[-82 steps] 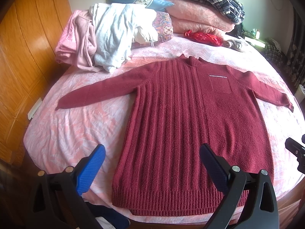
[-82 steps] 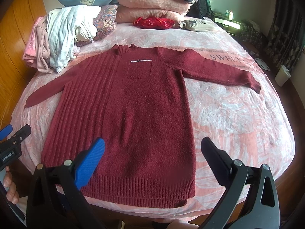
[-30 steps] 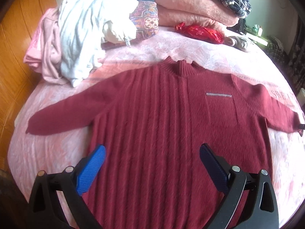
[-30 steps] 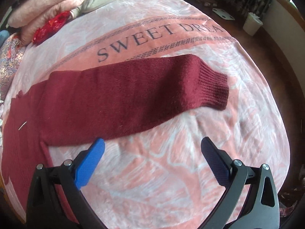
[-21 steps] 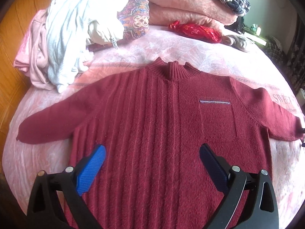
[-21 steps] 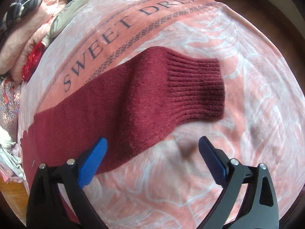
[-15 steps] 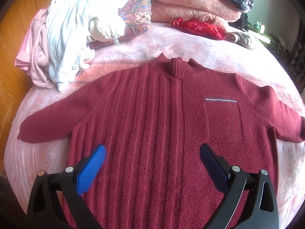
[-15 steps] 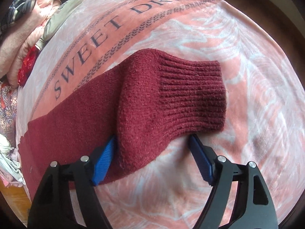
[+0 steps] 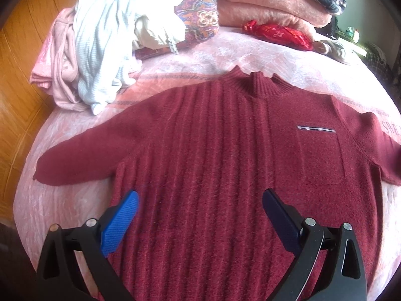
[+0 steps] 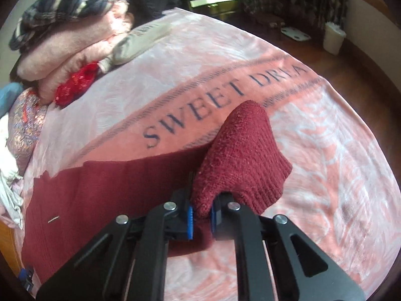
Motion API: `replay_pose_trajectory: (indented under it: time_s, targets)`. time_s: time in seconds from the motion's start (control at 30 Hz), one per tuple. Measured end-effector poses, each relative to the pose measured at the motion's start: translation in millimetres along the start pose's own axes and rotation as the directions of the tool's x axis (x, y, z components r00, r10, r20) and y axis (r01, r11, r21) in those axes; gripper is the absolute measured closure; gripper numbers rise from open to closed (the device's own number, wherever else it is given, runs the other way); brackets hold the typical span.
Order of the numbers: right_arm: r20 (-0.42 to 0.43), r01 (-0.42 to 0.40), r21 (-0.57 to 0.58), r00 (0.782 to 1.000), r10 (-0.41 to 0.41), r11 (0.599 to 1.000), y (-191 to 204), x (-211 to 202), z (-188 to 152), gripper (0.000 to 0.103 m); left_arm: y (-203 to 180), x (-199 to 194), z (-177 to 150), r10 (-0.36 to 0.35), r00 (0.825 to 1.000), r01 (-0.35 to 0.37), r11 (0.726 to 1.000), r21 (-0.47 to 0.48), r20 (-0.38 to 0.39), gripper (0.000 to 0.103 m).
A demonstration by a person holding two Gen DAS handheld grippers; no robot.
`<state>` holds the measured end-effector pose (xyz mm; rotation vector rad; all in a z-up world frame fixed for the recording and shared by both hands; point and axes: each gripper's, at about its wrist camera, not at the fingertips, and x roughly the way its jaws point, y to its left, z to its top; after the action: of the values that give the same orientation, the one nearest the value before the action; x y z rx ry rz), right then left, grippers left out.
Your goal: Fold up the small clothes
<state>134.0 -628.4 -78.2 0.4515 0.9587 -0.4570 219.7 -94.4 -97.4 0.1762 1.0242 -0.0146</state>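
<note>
A dark red knitted sweater (image 9: 225,155) lies flat, front up, on the pink bed blanket (image 9: 65,195), collar away from me. My left gripper (image 9: 200,205) is open and empty, hovering over the sweater's ribbed body. In the right wrist view my right gripper (image 10: 201,214) is shut on the sweater's right sleeve (image 10: 240,155) near the ribbed cuff. The cuff end is lifted and bunched above the blanket (image 10: 325,150). The rest of the sweater (image 10: 100,195) stretches to the left.
A heap of white and pink clothes (image 9: 100,50) lies at the bed's far left. Folded pink blankets (image 9: 263,7), a patterned cushion (image 9: 200,17) and a red pouch (image 9: 278,35) line the headboard side. A wooden wardrobe (image 9: 17,75) stands at the left. The bed edge and floor (image 10: 371,57) are at the right.
My right gripper closed on the sleeve near the cuff and lifted it off the blanket. My left gripper stayed open and drifted slightly over the sweater body.
</note>
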Motion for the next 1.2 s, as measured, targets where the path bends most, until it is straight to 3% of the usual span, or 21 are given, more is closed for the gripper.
replay_pose_trajectory:
  time_s: [0.07, 0.17, 0.33, 0.4, 0.5, 0.6, 0.7, 0.83, 0.87, 0.9, 0.97, 1.0, 1.2]
  targets:
    - [0.023, -0.002, -0.107, 1.000, 0.005, 0.994, 56.9, 2.1, 6.9, 0.095, 9.5, 1.5, 1.3, 0.003, 1.000, -0.004, 1.000, -0.020, -0.008, 0.004]
    - [0.027, -0.044, -0.248, 0.998, 0.052, 0.968, 138.4, -5.1, -8.3, 0.095, 22.0, 1.0, 2.9, 0.008, 1.000, -0.008, 0.999, -0.041, -0.011, 0.004]
    - [-0.021, -0.104, -0.463, 0.994, 0.106, 0.881, 268.4, -1.6, -58.2, 0.095, 41.7, -2.7, 4.6, 0.014, 1.000, -0.014, 0.998, -0.066, -0.001, 0.004]
    - [-0.055, -0.109, -0.531, 0.994, 0.095, 0.841, 308.5, 8.9, -85.0, 0.094, 47.9, -2.5, 5.2, 0.015, 1.000, -0.015, 0.997, -0.078, -0.002, 0.004]
    - [-0.139, -0.151, -0.559, 0.986, 0.087, 0.815, 338.6, 28.4, -112.9, 0.091, 54.2, 0.6, 5.0, 0.016, 1.000, -0.017, 0.996, -0.086, -0.010, 0.004]
    - [-0.282, -0.272, -0.512, 0.949, 0.140, 0.815, 338.8, 45.8, -122.3, 0.069, 53.5, 5.9, 3.3, 0.014, 1.000, -0.016, 0.997, -0.078, -0.025, 0.004]
    - [-0.399, -0.435, -0.373, 0.873, 0.281, 0.820, 320.5, 47.8, -112.2, 0.060, 48.3, 12.3, 3.4, -0.007, 0.999, 0.004, 0.997, -0.072, -0.044, 0.004]
    - [-0.431, -0.539, -0.179, 0.795, 0.427, 0.823, 279.6, 36.2, -89.2, 0.048, 26.7, 16.2, 7.2, -0.049, 0.998, 0.046, 0.997, -0.056, -0.050, 0.004]
    - [-0.417, -0.541, -0.155, 0.794, 0.442, 0.826, 269.0, 31.4, -83.8, 0.048, 18.8, 16.0, 8.5, -0.062, 0.997, 0.060, 0.997, -0.049, -0.049, 0.004]
    - [-0.397, -0.517, -0.161, 0.814, 0.425, 0.841, 259.9, 27.4, -77.8, 0.049, 9.7, 15.6, 10.0, -0.079, 0.996, 0.077, 0.996, -0.041, -0.048, 0.004]
    - [-0.323, -0.423, -0.212, 0.881, 0.345, 0.881, 239.4, 18.8, -65.3, 0.048, -16.7, 13.6, 13.9, -0.113, 0.993, 0.112, 0.994, -0.013, -0.041, 0.004]
    - [-0.300, -0.396, -0.215, 0.897, 0.326, 0.893, 229.2, 16.3, -60.5, 0.048, -30.0, 12.7, 15.7, -0.124, 0.992, 0.124, 0.992, 0.005, -0.037, 0.004]
    - [-0.279, -0.376, -0.095, 0.899, 0.338, 0.922, 167.7, 26.5, -42.9, 0.048, -124.5, 4.2, 28.2, -0.202, 0.979, 0.202, 0.969, 0.144, -0.015, 0.004]
